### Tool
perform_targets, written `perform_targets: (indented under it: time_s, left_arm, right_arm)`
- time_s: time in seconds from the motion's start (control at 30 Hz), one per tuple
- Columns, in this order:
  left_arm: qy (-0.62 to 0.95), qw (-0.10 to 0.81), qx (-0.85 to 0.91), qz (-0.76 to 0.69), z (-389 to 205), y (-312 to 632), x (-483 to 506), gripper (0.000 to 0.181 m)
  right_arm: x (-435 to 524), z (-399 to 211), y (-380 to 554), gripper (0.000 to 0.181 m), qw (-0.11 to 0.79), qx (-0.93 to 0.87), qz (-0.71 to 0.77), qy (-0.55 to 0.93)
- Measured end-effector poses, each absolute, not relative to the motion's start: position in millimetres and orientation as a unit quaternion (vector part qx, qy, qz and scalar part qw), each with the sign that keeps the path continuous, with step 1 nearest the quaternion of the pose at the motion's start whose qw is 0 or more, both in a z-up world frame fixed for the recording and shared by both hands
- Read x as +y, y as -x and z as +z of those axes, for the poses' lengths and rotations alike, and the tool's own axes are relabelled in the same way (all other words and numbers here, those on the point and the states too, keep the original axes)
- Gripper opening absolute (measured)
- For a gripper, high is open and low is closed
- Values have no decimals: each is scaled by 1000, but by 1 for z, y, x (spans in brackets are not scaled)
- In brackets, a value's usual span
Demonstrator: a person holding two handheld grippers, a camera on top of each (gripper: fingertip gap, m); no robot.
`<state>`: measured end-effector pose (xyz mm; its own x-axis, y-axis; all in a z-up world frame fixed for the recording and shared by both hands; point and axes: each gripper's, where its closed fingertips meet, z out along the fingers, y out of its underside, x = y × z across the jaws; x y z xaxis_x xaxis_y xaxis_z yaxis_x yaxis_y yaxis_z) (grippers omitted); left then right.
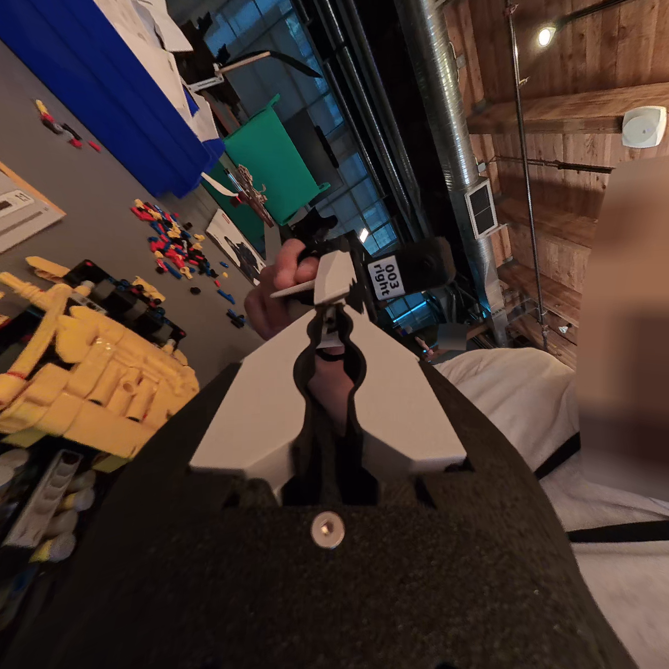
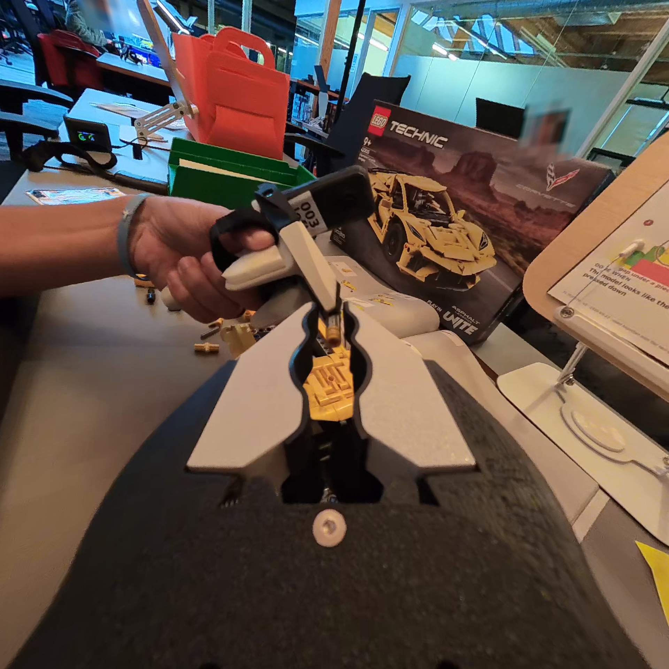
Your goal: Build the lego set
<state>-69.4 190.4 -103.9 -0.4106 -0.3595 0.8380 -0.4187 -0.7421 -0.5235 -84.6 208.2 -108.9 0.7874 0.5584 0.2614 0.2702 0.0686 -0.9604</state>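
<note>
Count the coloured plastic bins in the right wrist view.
2. A green bin sits behind the hand; an orange bin stands just behind the green one. More may lie hidden or out of frame.

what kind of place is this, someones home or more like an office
Most likely a shared office or workshop in a converted industrial building, not a home: exposed metal ductwork under a wooden ceiling, glass partition walls, and rows of desks with office chairs behind the grey work table.
</note>
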Motion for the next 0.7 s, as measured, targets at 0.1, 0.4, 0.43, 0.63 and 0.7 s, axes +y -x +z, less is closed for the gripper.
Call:
perform_targets:
  time_s: [0.1, 0.4, 0.43, 0.63, 0.7]
  left_arm:
    - [-533, 26, -360, 765, -99, 68, 184, 7]
    - [-583, -95, -542, 598, -152, 95, 140, 15]
    - [-588, -87, -522, 612, -151, 96, 136, 15]
    - [-559, 74, -329, 758, -123, 105, 119, 20]
    - [-563, 65, -332, 754, -128, 107, 117, 19]
  right_arm:
    - [205, -106, 85, 8, 671, -315, 84, 666]
    - [154, -158, 110, 7, 590, -277, 107, 751]
    - [150, -157, 111, 7, 607, -267, 102, 742]
    - [127, -119, 90, 0, 695, -200, 127, 678]
    - [122, -128, 89, 0, 665, -208, 157, 700]
